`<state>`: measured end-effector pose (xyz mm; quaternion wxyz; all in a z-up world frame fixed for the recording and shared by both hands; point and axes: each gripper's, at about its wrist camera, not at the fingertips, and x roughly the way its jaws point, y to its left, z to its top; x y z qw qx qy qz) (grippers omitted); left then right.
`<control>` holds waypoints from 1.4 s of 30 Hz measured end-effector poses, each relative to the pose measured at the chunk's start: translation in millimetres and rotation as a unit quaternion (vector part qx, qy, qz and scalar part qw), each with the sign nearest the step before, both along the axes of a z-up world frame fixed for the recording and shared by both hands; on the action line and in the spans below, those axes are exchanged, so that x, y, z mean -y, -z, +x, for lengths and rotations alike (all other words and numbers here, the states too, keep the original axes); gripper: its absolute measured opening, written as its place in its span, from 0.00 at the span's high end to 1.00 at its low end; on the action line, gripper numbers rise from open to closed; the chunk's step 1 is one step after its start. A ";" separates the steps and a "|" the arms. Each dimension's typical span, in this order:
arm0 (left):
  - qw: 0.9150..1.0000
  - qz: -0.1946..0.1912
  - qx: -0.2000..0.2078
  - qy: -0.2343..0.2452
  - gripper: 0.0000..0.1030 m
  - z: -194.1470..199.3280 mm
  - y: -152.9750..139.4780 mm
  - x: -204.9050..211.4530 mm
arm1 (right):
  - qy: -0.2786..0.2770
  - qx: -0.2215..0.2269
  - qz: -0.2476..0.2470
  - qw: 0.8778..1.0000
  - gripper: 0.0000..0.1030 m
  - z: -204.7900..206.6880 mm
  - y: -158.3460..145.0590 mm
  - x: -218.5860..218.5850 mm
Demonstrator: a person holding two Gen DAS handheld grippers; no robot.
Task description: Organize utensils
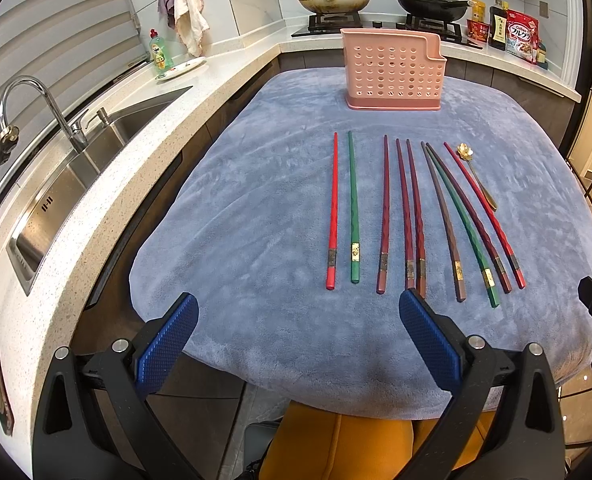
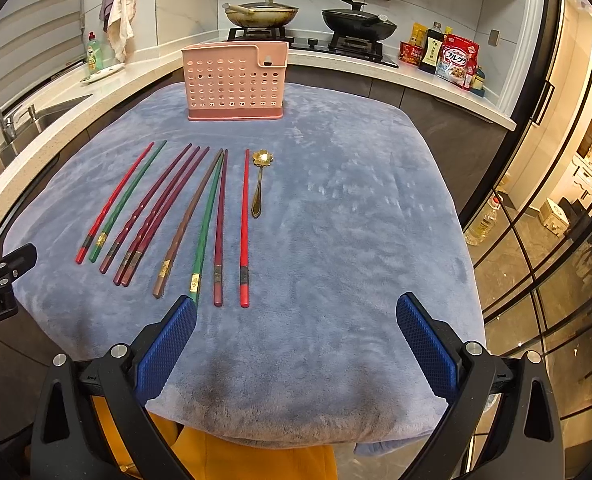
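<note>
Nothing sorted yet, both claws spread wide and empty!
Nine coloured lacquered chopsticks (image 2: 199, 216) and a gold flower-bowled spoon (image 2: 259, 184) lie mid-surface on the blue plush cloth (image 2: 356, 220); the pink perforated plastic holder (image 2: 235, 80) waits at the far edge, left claw (image 1: 298, 312) and right claw (image 2: 296, 312) hovering at the near edge.

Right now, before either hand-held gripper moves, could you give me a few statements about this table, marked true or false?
1. The pink holder stands upright beyond the chopsticks. True.
2. The gold spoon is already in the holder. False: it lies on the blue cloth, beside the rightmost red chopstick.
3. Both the left hand-held gripper and the right hand-held gripper are open and hold nothing. True.
4. All the chopsticks are red. False: there are also green, maroon and brown ones.
5. Two pans sit on the stove behind the table. True.
</note>
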<state>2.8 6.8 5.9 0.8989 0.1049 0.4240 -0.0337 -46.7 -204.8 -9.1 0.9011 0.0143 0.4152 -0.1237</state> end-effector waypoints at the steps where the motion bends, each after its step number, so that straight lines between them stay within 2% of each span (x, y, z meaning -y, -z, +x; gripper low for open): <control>1: 1.000 0.000 0.000 0.000 0.07 -0.3 -0.1 0.5 | 0.000 0.000 0.000 1.000 0.07 -0.1 0.1 0.2; 36: 1.000 0.000 -0.001 -0.001 0.07 -0.2 1.6 -0.1 | 0.000 0.000 0.000 1.000 0.07 0.7 0.2 -0.3; 42: 1.000 -0.011 -0.011 -0.003 0.07 1.8 7.2 -4.9 | 0.002 -0.003 0.000 1.000 0.07 0.9 1.4 0.9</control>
